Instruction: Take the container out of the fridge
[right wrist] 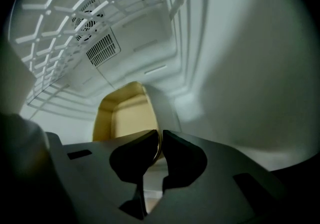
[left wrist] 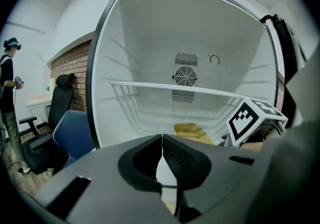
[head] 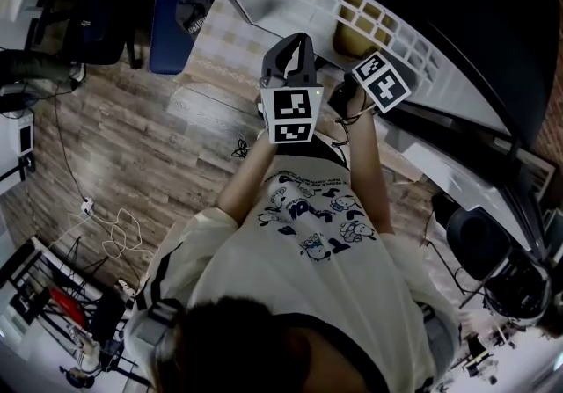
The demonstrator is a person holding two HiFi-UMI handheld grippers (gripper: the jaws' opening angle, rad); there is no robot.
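While deep in fridge (left wrist: 140, 42) — R tool (right wrist: 161, 135) tight on container (right wrist: 125, 113) rim; L tool (left wrist: 162, 138) closed.

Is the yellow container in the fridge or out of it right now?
In. The container sits inside the fridge below the shelf, right gripper shut on its rim.

The container (right wrist: 122, 113) is pale yellow against the white inside of the fridge (left wrist: 145, 37), which has a dark rim and a white wire shelf (left wrist: 165, 86). The left gripper (left wrist: 162, 139) and right gripper (right wrist: 161, 135) are grey with black fingers (left wrist: 182, 157). Each cube (head: 291, 114) bears black-and-white square markers. The floor (head: 158, 145) is grey-brown wood grain, and the chair (left wrist: 75, 135) is blue.
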